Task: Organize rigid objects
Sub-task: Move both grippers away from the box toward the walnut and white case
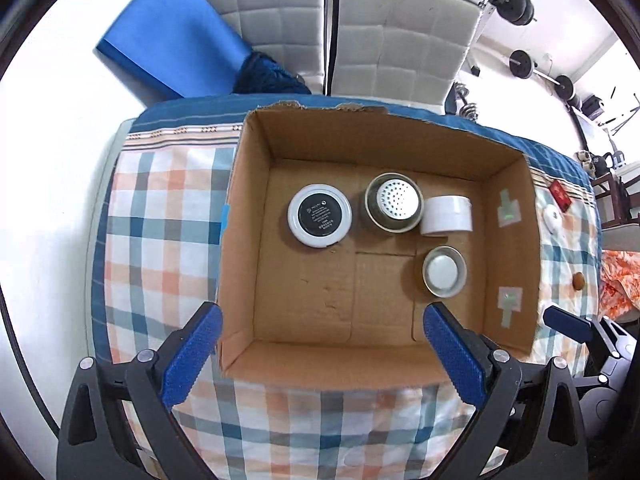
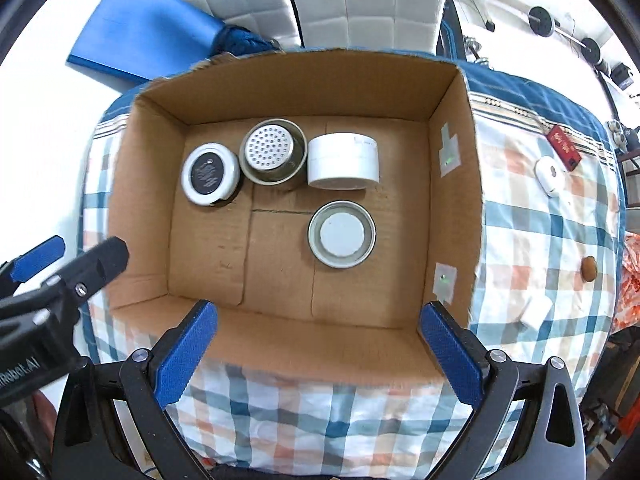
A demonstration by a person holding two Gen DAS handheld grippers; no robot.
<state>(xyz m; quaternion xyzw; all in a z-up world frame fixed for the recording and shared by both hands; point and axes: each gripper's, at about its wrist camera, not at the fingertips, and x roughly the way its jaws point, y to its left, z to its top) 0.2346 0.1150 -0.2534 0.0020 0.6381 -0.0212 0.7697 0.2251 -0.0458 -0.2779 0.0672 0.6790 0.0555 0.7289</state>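
Cardboard box (image 1: 256, 208) on checked table (image 1: 160, 240), holding four round containers. Left gripper (image 1: 322, 354) fingers wide, empty. Right gripper (image 2: 318, 350) fingers likewise wide, empty.

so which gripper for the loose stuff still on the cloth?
Right gripper, probably. The white puck, red item and brown piece all lie right of the box, on its side; both grippers are open, empty.

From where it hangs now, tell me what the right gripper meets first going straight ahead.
Probably the bare floor of the cardboard box, just short of the metal lid. The right gripper is open; depth is uncertain.
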